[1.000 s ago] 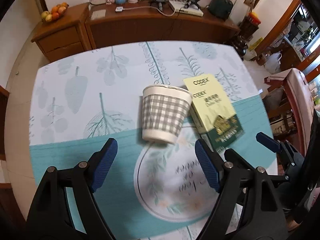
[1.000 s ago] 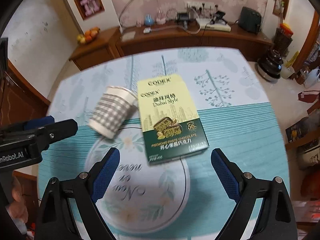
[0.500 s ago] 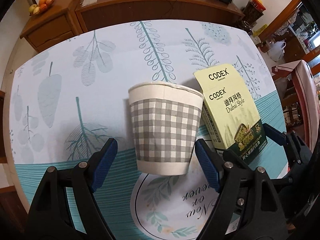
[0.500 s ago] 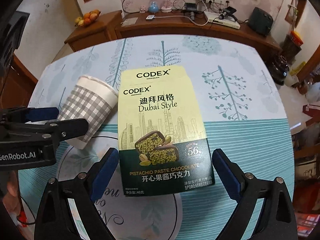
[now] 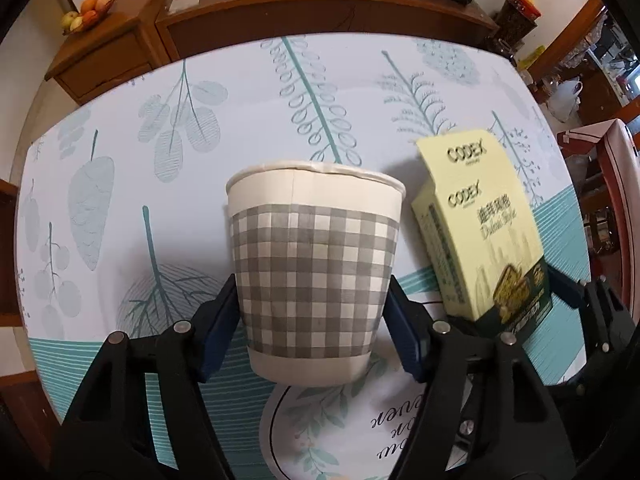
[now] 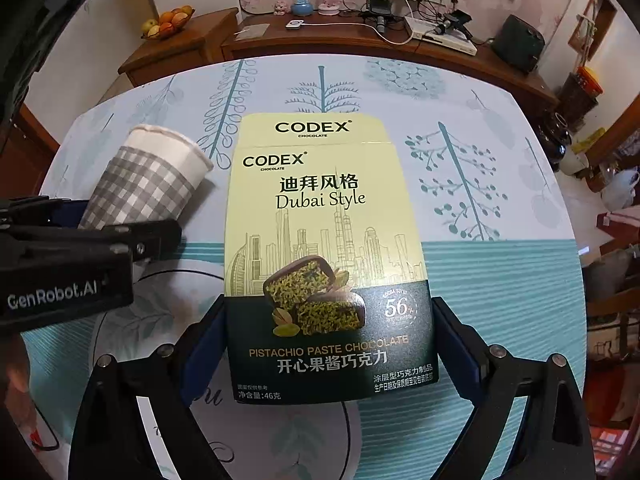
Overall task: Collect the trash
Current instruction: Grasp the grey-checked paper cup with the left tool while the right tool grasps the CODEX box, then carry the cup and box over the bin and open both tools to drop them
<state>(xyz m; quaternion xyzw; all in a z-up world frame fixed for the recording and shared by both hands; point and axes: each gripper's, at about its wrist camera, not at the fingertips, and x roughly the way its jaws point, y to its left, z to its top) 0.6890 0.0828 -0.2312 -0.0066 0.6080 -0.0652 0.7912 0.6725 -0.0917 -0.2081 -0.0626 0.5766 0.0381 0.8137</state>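
Note:
A paper cup (image 5: 314, 272) with a grey check band lies on its side on the table, rim pointing away. My left gripper (image 5: 311, 320) straddles its lower half. Its jaws are closing, and both blue pads (image 5: 218, 332) lie against the cup's walls. To the right lies a yellow-and-green CODEX chocolate box (image 6: 326, 256), also in the left wrist view (image 5: 480, 232). My right gripper (image 6: 328, 344) stands wide around its dark lower end, the pads (image 6: 204, 344) close beside both long edges. The cup (image 6: 148, 184) and the left gripper body (image 6: 64, 272) show at the left of the right wrist view.
The round table (image 5: 280, 120) wears a pale cloth printed with leaves and a teal band. Beyond its far edge runs a wooden sideboard (image 6: 360, 44) with cables, devices and a fruit bowl (image 6: 168, 22). A chair (image 5: 616, 200) stands at the right.
Both grippers came down onto the table. The left now straddles the cup and its pads have drawn in against it. The right has come down around the box's lower end.

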